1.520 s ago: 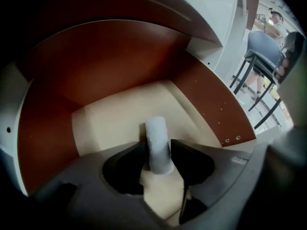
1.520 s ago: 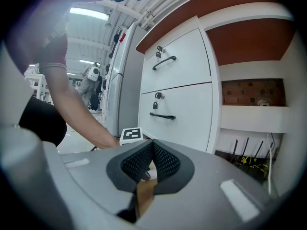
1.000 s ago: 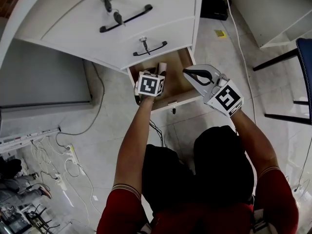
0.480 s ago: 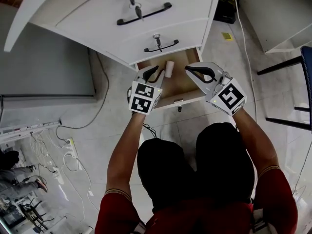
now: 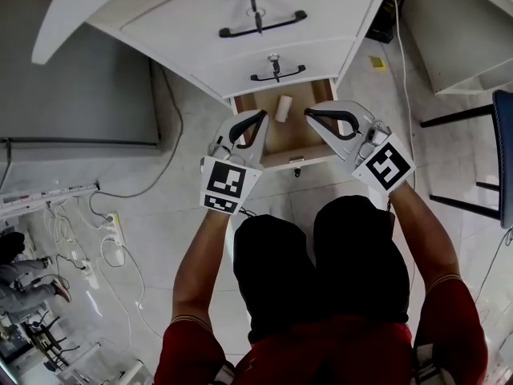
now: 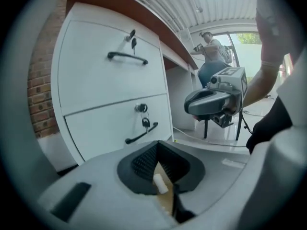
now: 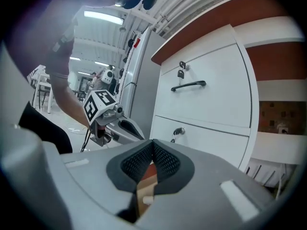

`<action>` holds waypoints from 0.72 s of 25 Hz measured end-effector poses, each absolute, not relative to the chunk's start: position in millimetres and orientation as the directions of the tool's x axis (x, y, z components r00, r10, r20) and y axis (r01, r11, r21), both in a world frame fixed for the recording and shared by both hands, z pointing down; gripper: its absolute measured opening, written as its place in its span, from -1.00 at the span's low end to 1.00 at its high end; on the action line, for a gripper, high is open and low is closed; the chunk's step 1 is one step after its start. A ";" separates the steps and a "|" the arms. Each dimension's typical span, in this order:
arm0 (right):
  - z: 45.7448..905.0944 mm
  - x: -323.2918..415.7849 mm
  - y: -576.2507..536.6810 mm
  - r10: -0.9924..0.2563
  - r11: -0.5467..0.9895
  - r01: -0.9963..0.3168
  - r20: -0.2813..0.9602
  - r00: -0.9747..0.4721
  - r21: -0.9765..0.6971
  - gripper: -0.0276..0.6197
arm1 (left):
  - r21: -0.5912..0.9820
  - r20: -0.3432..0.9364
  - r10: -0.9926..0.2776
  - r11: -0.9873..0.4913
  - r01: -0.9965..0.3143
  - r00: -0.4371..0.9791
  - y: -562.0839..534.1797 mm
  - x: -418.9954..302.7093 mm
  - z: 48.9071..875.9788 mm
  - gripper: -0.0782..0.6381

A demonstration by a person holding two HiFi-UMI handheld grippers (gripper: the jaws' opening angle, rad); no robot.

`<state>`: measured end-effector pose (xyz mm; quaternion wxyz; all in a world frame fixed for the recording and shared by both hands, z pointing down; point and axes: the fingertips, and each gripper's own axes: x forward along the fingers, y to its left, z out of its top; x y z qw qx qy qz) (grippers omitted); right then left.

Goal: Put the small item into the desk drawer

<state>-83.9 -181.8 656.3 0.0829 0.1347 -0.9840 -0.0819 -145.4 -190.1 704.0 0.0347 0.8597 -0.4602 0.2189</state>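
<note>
1. Head view: a pale tiled floor [image 5: 168,207] with loose cables [image 5: 120,251] trailing along its left side. A white desk [image 5: 200,6] stands on the floor. Its two upper drawers are shut, each with a key in its lock, and the bottom drawer [image 5: 268,139] is pulled out. The small item [image 5: 283,108], a white cylinder, lies on the drawer's wooden floor near the back. The left gripper [image 5: 258,119] and right gripper [image 5: 310,112] hang over the drawer's two sides, both clear of the item. A blue chair [image 5: 505,135] edges in at the right.

2. Left gripper view: the jaws have just been closing and now press together at the tips, with nothing between them. The small item shows through the gap beneath them, down in the drawer. Only this view shows a brick wall [image 6: 41,99] beside the desk, a corrugated roof [image 6: 225,8], and a person [image 6: 211,49] in a bright doorway behind the right gripper.

3. Right gripper view: the pads meet and pinch nothing, and a strip of the drawer's wood shows below them. This view alone gives the brown desk top [image 7: 216,28], ceiling strip lights [image 7: 103,17] over a hall, and a wall socket [image 7: 283,128] at far right. The left gripper's marker cube faces the camera.
</note>
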 end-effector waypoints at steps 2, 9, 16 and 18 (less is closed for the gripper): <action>638.4 -85.8 -176.0 -0.267 0.953 -0.238 0.147 -0.952 0.189 -0.88 | -0.147 0.356 -0.792 -0.572 -0.807 0.496 -183.0 -144.2 672.8 -0.76; 544.3 -87.2 -159.4 -0.279 0.959 -0.272 0.093 -0.956 0.076 -0.88 | -0.152 0.202 -0.815 -0.573 -0.805 0.542 -155.6 -133.8 552.9 -0.76; 441.1 -88.0 -145.3 -0.290 0.956 -0.292 0.060 -0.955 -0.013 -0.88 | -0.119 0.212 -0.812 -0.574 -0.810 0.544 -122.7 -125.4 450.7 -0.76; 408.1 -90.0 -141.1 -0.291 0.955 -0.293 0.048 -0.955 -0.034 -0.88 | -0.072 0.196 -0.827 -0.549 -0.833 0.528 -116.1 -126.9 419.1 -0.76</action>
